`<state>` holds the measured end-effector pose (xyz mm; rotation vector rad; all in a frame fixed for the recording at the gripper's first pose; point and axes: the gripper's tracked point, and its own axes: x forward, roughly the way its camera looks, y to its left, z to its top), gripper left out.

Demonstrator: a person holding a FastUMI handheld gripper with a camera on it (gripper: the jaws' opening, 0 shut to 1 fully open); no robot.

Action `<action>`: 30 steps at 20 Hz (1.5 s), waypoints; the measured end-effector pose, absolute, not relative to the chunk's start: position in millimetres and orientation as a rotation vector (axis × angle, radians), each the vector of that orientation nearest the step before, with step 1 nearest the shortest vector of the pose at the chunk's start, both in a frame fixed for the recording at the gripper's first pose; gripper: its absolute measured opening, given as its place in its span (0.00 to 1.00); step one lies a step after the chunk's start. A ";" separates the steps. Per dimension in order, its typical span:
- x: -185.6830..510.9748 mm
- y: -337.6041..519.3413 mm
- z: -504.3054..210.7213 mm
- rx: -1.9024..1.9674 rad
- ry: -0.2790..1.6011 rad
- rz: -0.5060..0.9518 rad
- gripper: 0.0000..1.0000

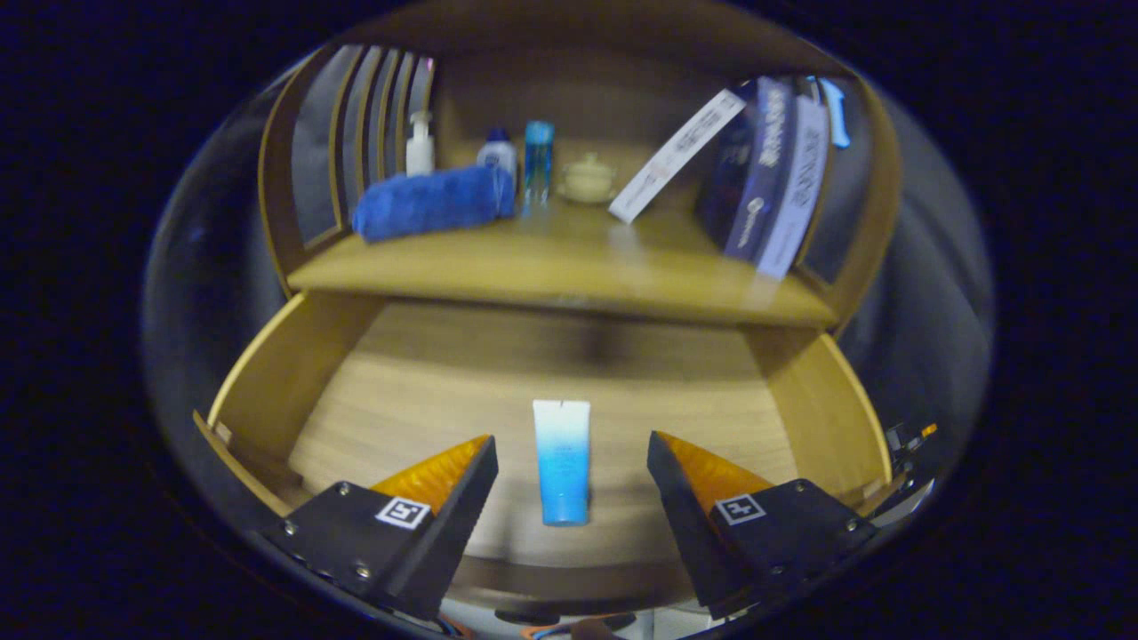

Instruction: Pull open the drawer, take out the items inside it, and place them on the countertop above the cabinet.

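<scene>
Tongs (pixel 571 453): spread wide, holding nothing, poised above the open drawer.
Tube (pixel 562 460): blue and white, lying flat on the drawer floor, in line between the two fingers and touching neither; its darker blue end points toward the tongs.
Drawer (pixel 276 373): pulled out, wooden, with the tube near its front.
Tabletop (pixel 569 267): wooden, just above and beyond the drawer.
Towel (pixel 434 201): blue, rolled, lying at the tabletop's left.
Bottles: a white pump bottle (pixel 420 144), a blue-capped white bottle (pixel 498 151) and a tall blue bottle (pixel 538 160) stand behind and beside the towel.
Jar (pixel 588 178): pale, lidded, to the right of the blue bottle.
Boxes (pixel 773 178): dark and white, leaning at the tabletop's right.
</scene>
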<state>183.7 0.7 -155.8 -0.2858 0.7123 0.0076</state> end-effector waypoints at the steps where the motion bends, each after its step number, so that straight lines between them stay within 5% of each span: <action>1: 184.3 0.4 -169.3 -0.278 0.797 0.004 0.95; 6: 166.2 -9.9 -202.6 -0.284 1.092 -0.032 0.73; 10: 184.5 -27.1 -222.5 -0.272 1.065 -0.056 0.38; 22: 201.2 -15.3 -175.1 -0.199 0.617 0.049 0.33; 30: 194.6 14.6 -56.6 -0.203 0.137 0.043 0.33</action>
